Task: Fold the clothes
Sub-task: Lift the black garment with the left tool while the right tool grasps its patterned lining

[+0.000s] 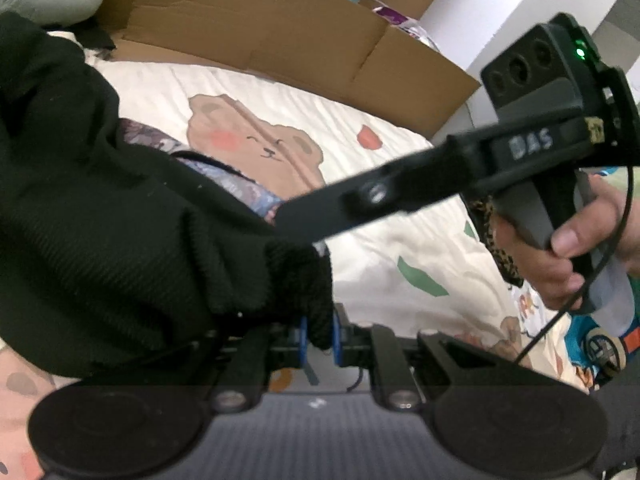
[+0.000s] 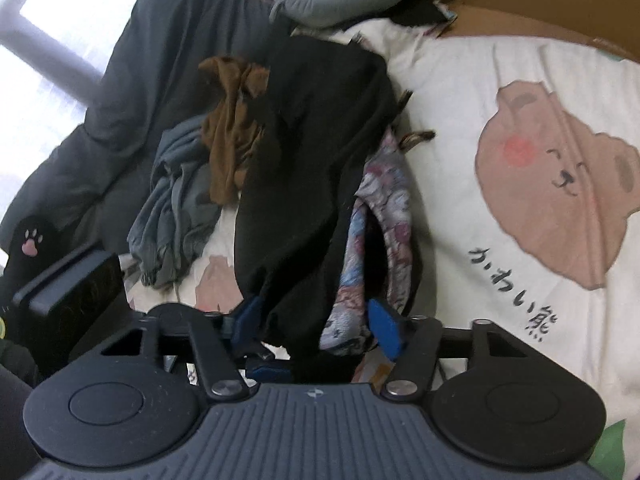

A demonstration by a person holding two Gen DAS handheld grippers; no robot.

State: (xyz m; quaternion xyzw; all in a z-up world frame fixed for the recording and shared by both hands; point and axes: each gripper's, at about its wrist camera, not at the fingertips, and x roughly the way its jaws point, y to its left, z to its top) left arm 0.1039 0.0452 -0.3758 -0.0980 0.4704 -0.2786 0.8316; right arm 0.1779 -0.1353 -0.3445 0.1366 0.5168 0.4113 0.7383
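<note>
Clothes lie in a heap on a bed [image 2: 500, 64] with a bear-print cover. The left tool [image 1: 319, 334] is clamped on a fold of a black knit garment [image 1: 100, 216], which bunches up at the left of its view. The right tool [image 2: 316, 322] has its blue pads [image 2: 384, 324] apart, with the black garment's edge and a flowery cloth [image 2: 384, 200] between them. A brown cloth [image 2: 230, 120] and a grey garment [image 2: 176, 208] lie beside the black one.
</note>
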